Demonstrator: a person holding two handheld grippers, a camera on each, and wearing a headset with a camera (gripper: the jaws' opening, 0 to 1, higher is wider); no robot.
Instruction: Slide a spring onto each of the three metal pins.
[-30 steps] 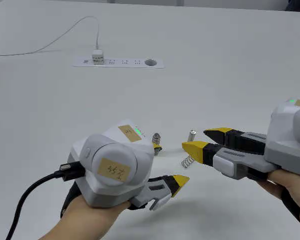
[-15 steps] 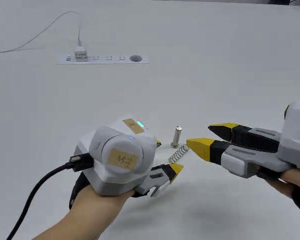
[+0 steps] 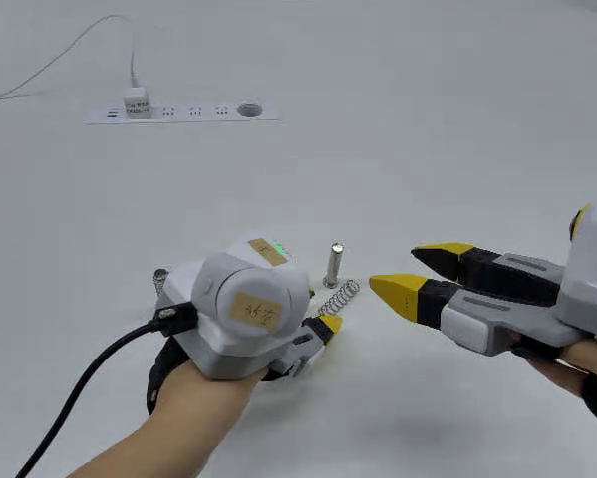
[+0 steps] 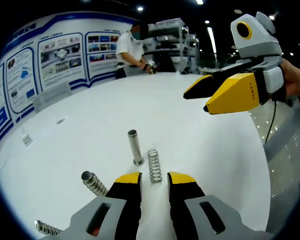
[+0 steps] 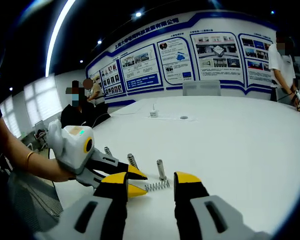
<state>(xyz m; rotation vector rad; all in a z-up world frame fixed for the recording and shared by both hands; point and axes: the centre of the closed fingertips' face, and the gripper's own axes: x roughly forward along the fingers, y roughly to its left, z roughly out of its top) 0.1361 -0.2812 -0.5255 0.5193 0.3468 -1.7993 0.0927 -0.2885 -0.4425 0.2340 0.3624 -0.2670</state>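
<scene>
Two grippers, jaws apart on both: right gripper [image 3: 398,267] hangs off to the side, left gripper [image 4: 155,178] has crept forward over the last second, so I reckon the pickup's close. Bare pin [image 4: 134,146] stands upright, last one needing a coil; two sprung pins [image 4: 93,182] sit nearby. Loose spring [image 4: 154,166] lies flat between the left tips, unclamped, just beside that pin. It's small, shiny, evenly wound.

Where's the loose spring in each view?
Head view: loose spring at centre, off the left gripper tip.
Left gripper view: spring low centre, between the jaw tips.
Right gripper view: spring low centre, at the left gripper's tip.
Shared landmark: bare upright pin beside it.
</scene>
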